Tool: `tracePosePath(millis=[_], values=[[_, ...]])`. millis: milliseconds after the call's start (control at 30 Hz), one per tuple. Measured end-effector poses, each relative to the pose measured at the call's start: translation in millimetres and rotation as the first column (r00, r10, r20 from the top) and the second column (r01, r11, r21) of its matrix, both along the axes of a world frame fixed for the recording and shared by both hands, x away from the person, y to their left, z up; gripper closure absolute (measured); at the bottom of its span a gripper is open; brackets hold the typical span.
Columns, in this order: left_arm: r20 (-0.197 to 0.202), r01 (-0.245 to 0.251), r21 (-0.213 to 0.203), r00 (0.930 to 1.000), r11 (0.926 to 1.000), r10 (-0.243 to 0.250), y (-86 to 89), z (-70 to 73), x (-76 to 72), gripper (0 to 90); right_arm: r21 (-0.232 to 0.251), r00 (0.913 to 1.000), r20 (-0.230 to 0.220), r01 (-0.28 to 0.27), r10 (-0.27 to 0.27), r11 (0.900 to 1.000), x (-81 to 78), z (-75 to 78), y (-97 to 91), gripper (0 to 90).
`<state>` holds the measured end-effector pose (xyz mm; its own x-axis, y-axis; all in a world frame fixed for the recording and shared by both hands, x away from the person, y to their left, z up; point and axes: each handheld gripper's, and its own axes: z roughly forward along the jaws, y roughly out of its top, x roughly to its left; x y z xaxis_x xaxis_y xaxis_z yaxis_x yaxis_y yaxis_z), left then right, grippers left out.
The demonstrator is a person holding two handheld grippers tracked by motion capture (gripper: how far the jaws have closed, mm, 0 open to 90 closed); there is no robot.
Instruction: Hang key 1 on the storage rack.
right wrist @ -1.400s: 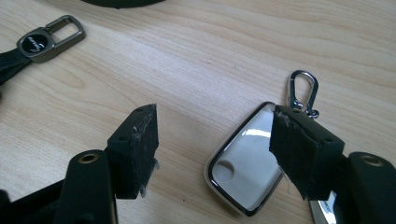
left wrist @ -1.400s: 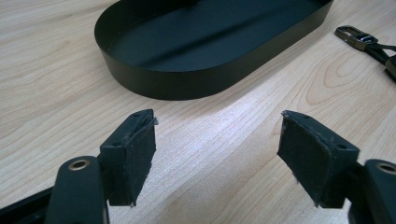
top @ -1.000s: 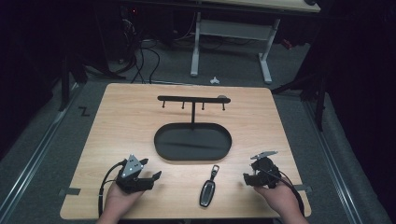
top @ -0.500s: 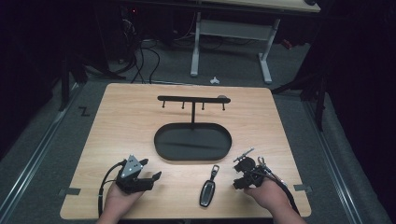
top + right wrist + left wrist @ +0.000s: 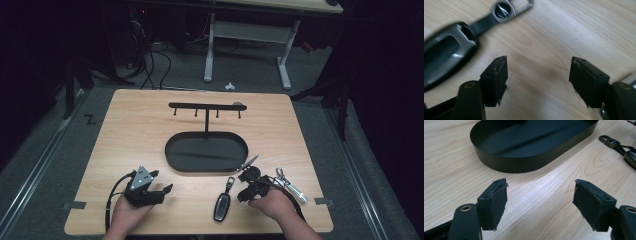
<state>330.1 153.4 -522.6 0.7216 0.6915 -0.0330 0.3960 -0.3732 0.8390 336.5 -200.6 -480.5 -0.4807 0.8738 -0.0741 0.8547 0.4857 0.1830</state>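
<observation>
A dark key fob [image 5: 221,205] with a short strap and a metal ring [image 5: 230,180] lies near the table's front edge. My right gripper [image 5: 242,187] hovers just right of the fob, open, nothing between its pads. In the right gripper view the fob [image 5: 444,57] and ring [image 5: 504,11] lie up and left of the open right gripper [image 5: 539,77]. My left gripper [image 5: 162,182] rests open at the front left. In its own view the left gripper [image 5: 540,200] faces the black oval tray [image 5: 519,162] over bare wood.
The black oval tray [image 5: 172,159] sits mid-table, with a black T-shaped hook rack [image 5: 206,106] rising behind it. A bunch of metal keys [image 5: 287,182] lies right of my right hand. The table's front edge is close under both hands.
My right gripper has moved left toward the key fob and turned, uncovering the metal keys on the table at its right. The left gripper has stayed put.
</observation>
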Motion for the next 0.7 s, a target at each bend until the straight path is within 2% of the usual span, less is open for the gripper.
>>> tracePosePath(millis=[167, 233, 267, 367, 400, 433, 633, 700], values=[[-0.001, 0.002, 0.005, 1.0000, 1.0000, -0.002, -0.3, -0.3, 0.1, 27.4, 0.060, 1.0000, 0.000, 0.003, -0.003, 0.9982, 2.1, 3.6, 14.7, 26.3], [-0.001, 0.002, 0.004, 1.0000, 1.0000, -0.002, -0.2, -0.5, 0.3, 27.5, 0.070, 0.9999, 0.007, -0.011, 0.011, 0.9975, 3.1, 3.8, 16.4, 26.4], [-0.002, 0.002, 0.004, 1.0000, 1.0000, -0.002, -0.2, -0.6, 0.5, 27.4, 0.085, 1.0000, 0.005, 0.006, -0.007, 0.9964, 2.7, 4.4, 20.4, 27.2], [-0.003, 0.003, 0.008, 1.0000, 1.0000, -0.003, -0.5, -1.1, 0.9, 27.4, 0.112, 0.9997, 0.017, 0.012, -0.014, 0.9937, 2.9, 6.5, 27.1, 29.7], [-0.004, 0.005, 0.009, 1.0000, 0.9999, -0.005, -0.6, -1.2, 1.0, 27.4, 0.142, 0.9997, 0.009, 0.021, -0.022, 0.9897, 2.7, 7.1, 30.2, 30.8], [-0.004, 0.005, 0.009, 1.0000, 0.9999, -0.005, -0.6, -1.2, 1.1, 27.5, 0.152, 0.9999, 0.006, 0.012, -0.013, 0.9882, 2.5, 7.1, 33.1, 32.8], [-0.004, 0.007, 0.011, 1.0000, 0.9999, -0.007, -0.7, -1.3, 1.1, 27.4, 0.196, 0.9980, -0.035, 0.058, -0.052, 0.9789, 0.3, 5.4, 43.0, 33.9], [-0.005, 0.007, 0.010, 1.0000, 0.9999, -0.007, -0.6, -1.3, 1.1, 27.5, 0.196, 0.9989, -0.029, 0.042, -0.037, 0.9797, 0.2, 4.2, 44.0, 33.2]])
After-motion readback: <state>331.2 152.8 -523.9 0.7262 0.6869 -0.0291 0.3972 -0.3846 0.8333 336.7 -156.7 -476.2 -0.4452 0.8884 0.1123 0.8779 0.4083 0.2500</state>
